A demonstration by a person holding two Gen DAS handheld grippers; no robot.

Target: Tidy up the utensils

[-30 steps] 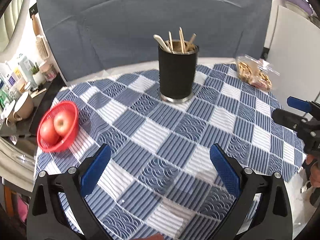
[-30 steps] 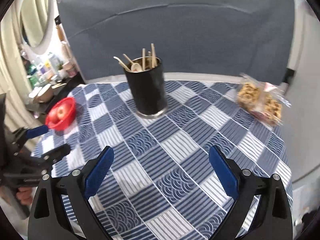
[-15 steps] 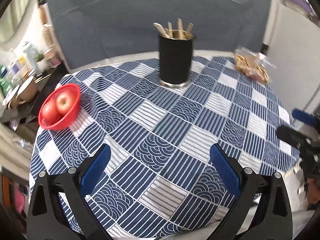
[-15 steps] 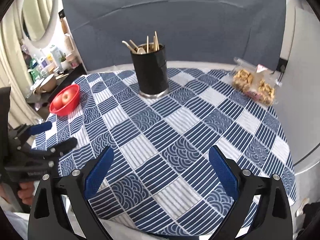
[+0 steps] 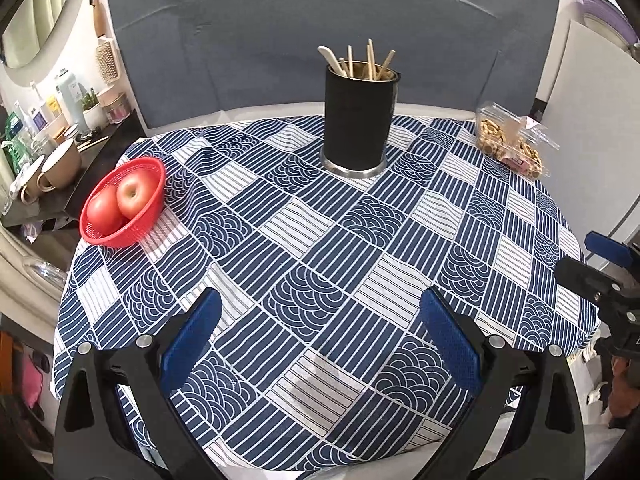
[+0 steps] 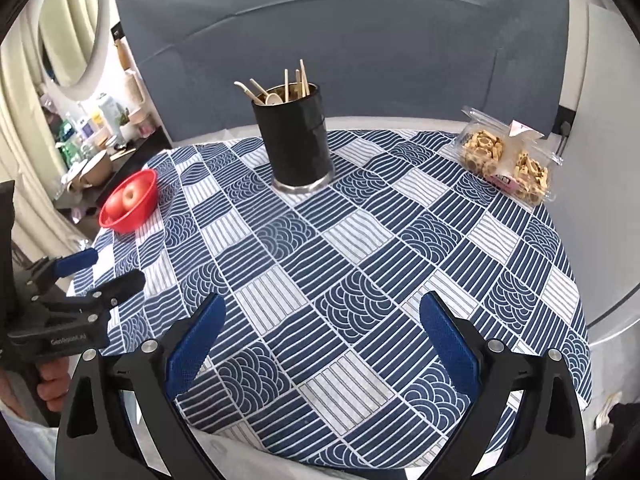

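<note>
I hold both grippers — left gripper and right gripper — spread wide, empty, over the tablecloth's near edge; the utensils stand in the black holder at the far side.

black holder | red basket | navy-white patterned tablecloth | blue gripper pads

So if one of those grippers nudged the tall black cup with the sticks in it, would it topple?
Possibly. The black cup is tall and narrow, so a high push might tip it. Its metal base suggests some weight, and the tablecloth should limit sliding.
</note>
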